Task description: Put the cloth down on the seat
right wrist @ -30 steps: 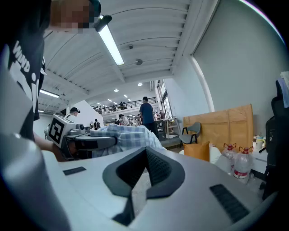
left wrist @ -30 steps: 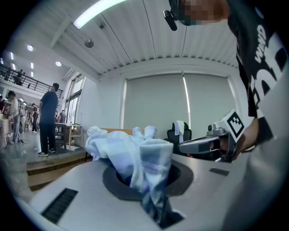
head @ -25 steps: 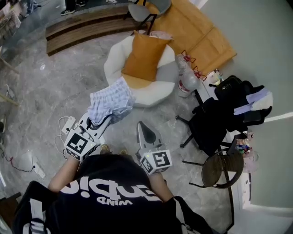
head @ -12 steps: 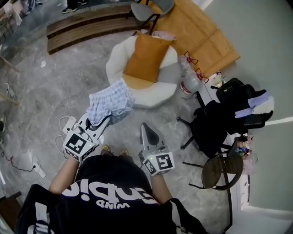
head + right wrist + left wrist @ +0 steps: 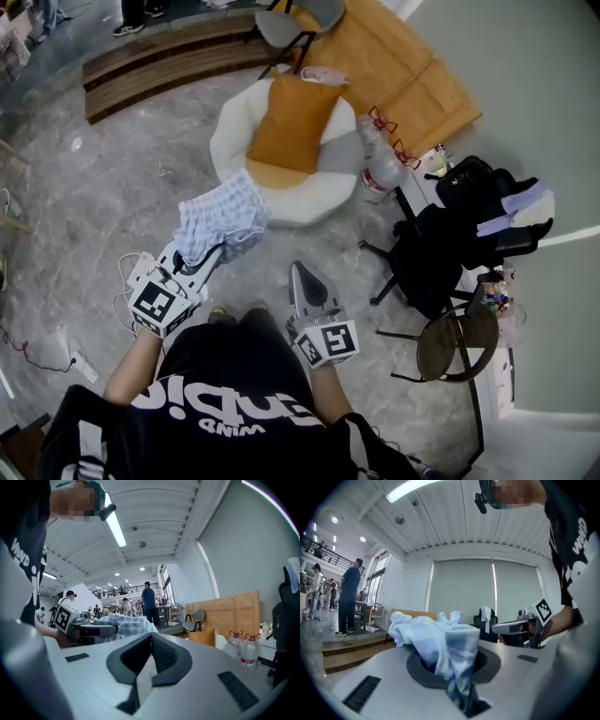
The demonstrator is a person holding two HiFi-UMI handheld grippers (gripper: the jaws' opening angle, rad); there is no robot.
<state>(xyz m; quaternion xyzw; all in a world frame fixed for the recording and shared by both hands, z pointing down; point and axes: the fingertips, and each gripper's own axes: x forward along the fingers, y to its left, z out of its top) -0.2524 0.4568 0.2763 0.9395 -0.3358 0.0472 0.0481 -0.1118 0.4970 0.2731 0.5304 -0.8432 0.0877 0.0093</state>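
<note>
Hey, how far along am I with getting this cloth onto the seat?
Done: the checked cloth is picked up, clamped in the left gripper. In hand: it is held bunched in the air by the near edge of the white seat, whose orange cushion has nothing on it. Left: carry it over the seat, lower it and open the jaws. The right gripper is shut and empty.

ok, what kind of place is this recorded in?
Probably a large open office or studio hall, not a home: polished stone floor, a black office chair near a white round seat with an orange cushion, and an upper gallery with people behind a railing.
</note>
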